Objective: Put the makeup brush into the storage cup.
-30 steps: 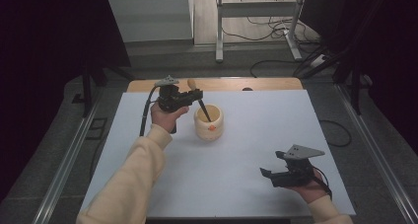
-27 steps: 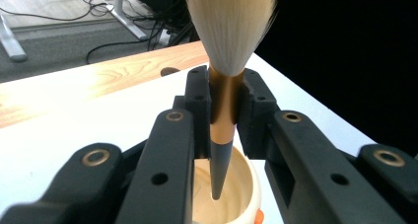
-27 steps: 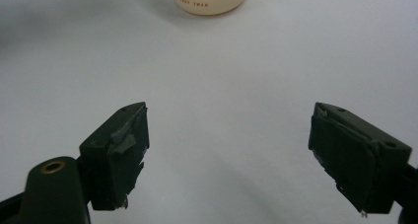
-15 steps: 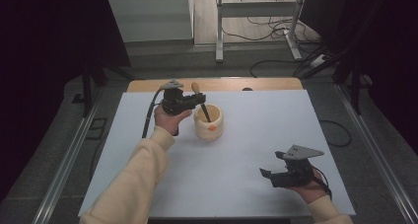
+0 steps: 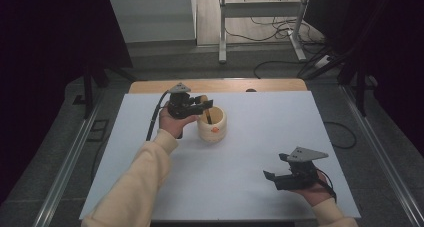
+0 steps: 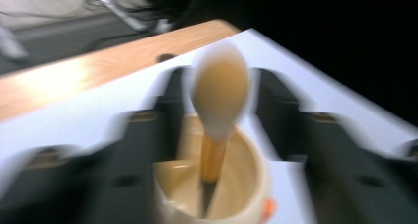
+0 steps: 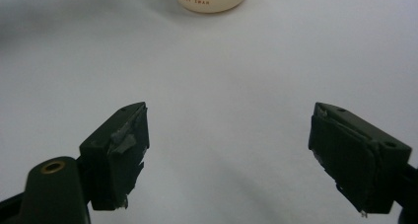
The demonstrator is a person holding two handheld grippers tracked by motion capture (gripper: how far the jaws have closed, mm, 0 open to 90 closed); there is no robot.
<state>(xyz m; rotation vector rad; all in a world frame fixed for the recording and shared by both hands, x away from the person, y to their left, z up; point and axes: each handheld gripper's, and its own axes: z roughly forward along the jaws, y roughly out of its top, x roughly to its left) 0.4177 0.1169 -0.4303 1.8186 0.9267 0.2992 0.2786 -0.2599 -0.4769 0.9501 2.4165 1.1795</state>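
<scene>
Right hand-held gripper (image 5: 274,175) near the front right of the white desk (image 5: 260,137), held low, jaws wide apart with nothing between them; in the right gripper view only bare desk lies between them. Well apart, farther back at centre-left, a cream cup (image 5: 212,125) stands upright with a small orange mark on its side. A wooden spoon (image 6: 218,93) stands in the cup, bowl end up. Left hand-held gripper (image 5: 206,105) sits just over the cup rim, jaws apart either side of the spoon, not touching it; that view is blurred. Wooden desk edge (image 5: 220,85) behind.
</scene>
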